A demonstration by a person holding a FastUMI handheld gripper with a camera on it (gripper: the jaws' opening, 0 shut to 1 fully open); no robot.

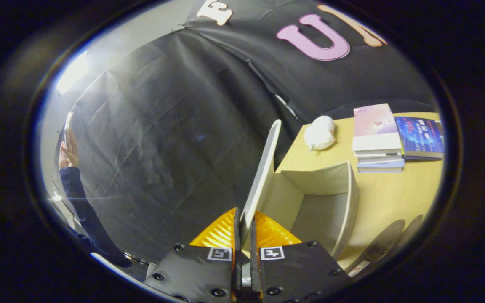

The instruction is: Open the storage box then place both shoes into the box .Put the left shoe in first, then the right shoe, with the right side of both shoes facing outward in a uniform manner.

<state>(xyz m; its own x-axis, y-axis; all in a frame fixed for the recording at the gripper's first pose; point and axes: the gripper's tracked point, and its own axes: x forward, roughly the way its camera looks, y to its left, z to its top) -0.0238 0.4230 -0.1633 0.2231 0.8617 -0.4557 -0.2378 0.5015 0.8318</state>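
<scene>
Claw clamped on box lid

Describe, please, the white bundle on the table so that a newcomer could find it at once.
Start at the wooden table, where the gripper is shut on the lid of the open storage box. Beyond the box, beside the stack of books, lies the white bundle. It alone is soft, rounded and crumpled.

A white crumpled bundle lies on the tan tabletop near its far corner. Just beside it sits a stack of books, a blue book touching the stack's side. A person's raised hand and dark sleeve show by the booth wall.
</scene>
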